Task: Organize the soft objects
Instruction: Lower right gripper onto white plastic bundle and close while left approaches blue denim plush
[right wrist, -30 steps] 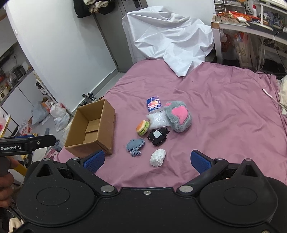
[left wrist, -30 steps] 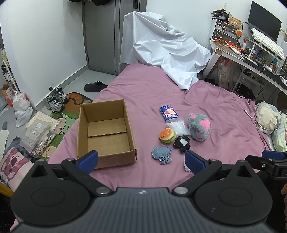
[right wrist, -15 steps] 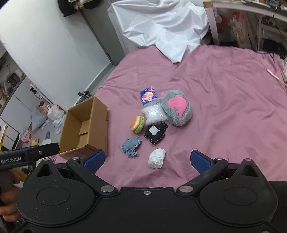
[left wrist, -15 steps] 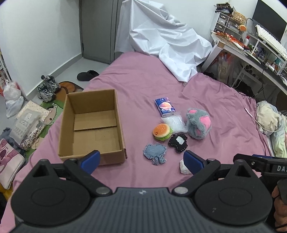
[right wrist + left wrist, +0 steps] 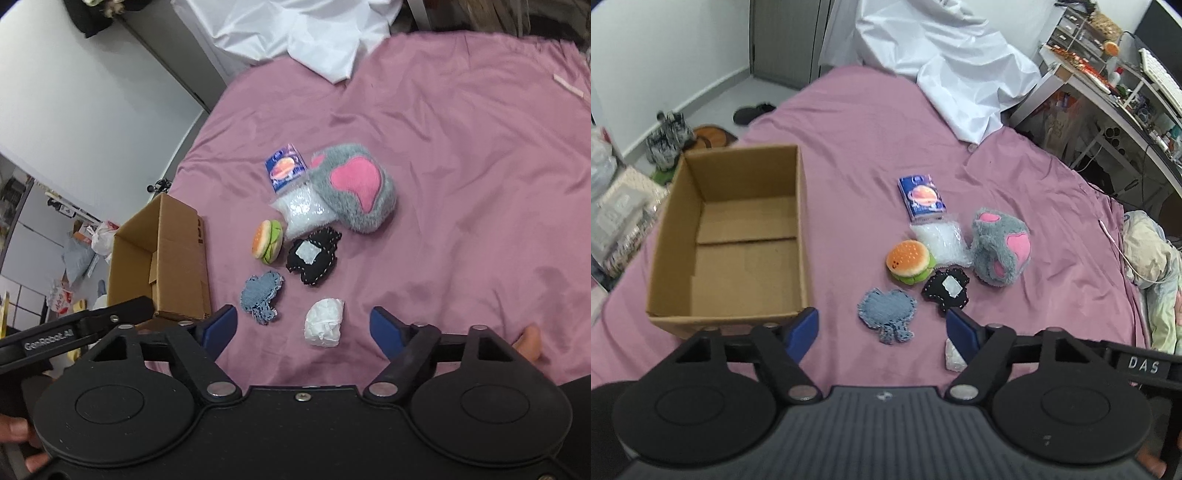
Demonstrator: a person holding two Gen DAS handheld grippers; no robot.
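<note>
Several soft items lie on the pink bedsheet [image 5: 871,122]: a denim patch [image 5: 888,314], a burger plush [image 5: 910,260], a black stitched patch [image 5: 947,290], a grey paw plush [image 5: 1001,251], a bag of clear beads [image 5: 942,240] and a blue tissue pack [image 5: 921,195]. An empty cardboard box [image 5: 731,236] sits to their left. My left gripper [image 5: 882,325] hovers over the denim patch, its jaws closing and not touching it. My right gripper [image 5: 303,321] frames a white crumpled lump [image 5: 325,323], its jaws also closing, with the pads clear of the lump.
A white sheet [image 5: 953,70] is heaped at the bed's far end. A cluttered desk [image 5: 1126,92] stands to the right, and bedding [image 5: 1156,266] lies at the right edge. Shoes and bags [image 5: 668,136] sit on the floor left of the bed. A person's hand [image 5: 18,432] holds the left gripper.
Both grippers have come down and forward toward the soft items, which now look larger. Both pairs of jaws stand narrower than before.
</note>
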